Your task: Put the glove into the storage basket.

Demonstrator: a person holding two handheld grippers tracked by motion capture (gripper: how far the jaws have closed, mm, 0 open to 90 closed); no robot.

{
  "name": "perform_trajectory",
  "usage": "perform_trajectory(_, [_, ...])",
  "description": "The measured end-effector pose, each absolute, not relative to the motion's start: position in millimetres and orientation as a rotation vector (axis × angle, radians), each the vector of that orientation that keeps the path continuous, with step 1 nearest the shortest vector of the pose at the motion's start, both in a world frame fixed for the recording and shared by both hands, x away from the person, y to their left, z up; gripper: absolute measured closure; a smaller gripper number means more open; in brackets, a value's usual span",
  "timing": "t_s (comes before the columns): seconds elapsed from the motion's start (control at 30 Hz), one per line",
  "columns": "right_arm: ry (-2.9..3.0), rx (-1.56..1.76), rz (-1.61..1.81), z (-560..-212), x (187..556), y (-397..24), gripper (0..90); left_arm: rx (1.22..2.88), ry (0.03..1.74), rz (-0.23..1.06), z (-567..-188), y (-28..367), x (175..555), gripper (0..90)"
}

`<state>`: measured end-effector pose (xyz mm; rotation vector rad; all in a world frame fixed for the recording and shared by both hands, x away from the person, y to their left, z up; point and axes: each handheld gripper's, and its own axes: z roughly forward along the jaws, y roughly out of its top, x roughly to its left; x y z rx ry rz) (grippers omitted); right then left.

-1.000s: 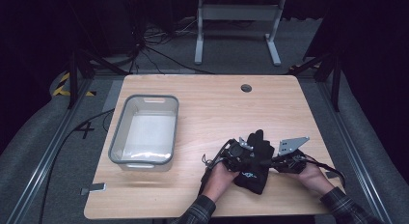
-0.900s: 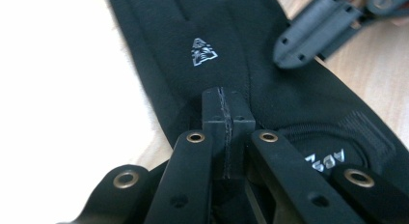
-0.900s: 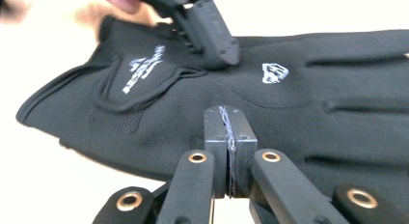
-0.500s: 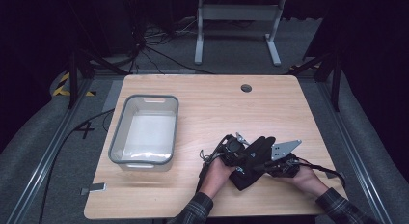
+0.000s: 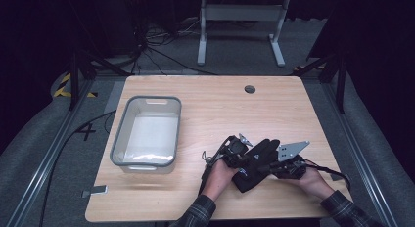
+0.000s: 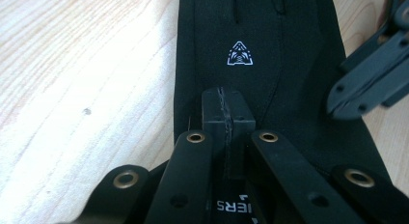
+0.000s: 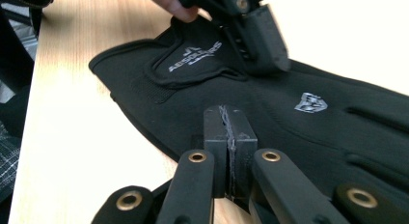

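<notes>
A black glove (image 5: 255,164) with a small white emblem lies on the wooden table (image 5: 220,109) near its front edge, fingers pointing away from the person. My left gripper (image 5: 242,158) comes in from the glove's left, its jaws shut, pads (image 6: 224,105) pressed together on the fabric below the emblem (image 6: 239,54). In the right gripper view the left gripper's tip (image 7: 263,55) digs in beside the cuff logo. My right gripper (image 5: 268,169) meets the glove from the right. Its jaws (image 7: 227,125) are shut at the glove's (image 7: 289,113) side edge.
A clear grey-rimmed plastic tub (image 5: 147,100) stands on the left half of the table. A round cable hole (image 5: 250,89) sits near the far edge. Metal frame legs and cables are on the floor behind the table.
The glove stood raised with its fingers up a second ago; now it lies lower and flatter toward the front edge. Both hands shifted slightly with it.
</notes>
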<state>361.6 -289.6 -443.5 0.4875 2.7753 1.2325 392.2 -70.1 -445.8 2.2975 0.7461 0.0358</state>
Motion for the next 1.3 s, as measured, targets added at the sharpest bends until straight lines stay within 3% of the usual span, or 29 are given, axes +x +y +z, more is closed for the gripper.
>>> perform_trajectory(0.13, [2.737, 0.524, 1.267, -439.5, 362.2, -299.8, 89.8, 2.281, 0.736, 0.031, -438.1, -65.7, 389.5, 88.5])
perform_trajectory(0.23, [2.716, 0.564, 1.267, -438.0, 361.7, -312.8, 86.2, 2.255, 0.724, 0.025, -431.3, -60.7, 386.0, 82.5])
perform_trajectory(0.53, [2.584, 0.760, 1.220, -434.1, 353.4, -364.5, 54.1, 2.243, 0.721, 0.032, -428.9, -59.5, 383.0, 41.2])
perform_trajectory(0.83, [2.528, 0.898, 1.145, -446.3, 349.6, -394.5, 32.5, 2.298, 0.682, 0.047, -440.4, -79.9, 379.0, 16.1])
perform_trajectory(1.3, [2.507, 0.936, 1.081, -456.2, 355.8, -397.3, 23.1, 2.376, 0.675, 0.120, -452.5, -98.0, 380.6, 12.3])
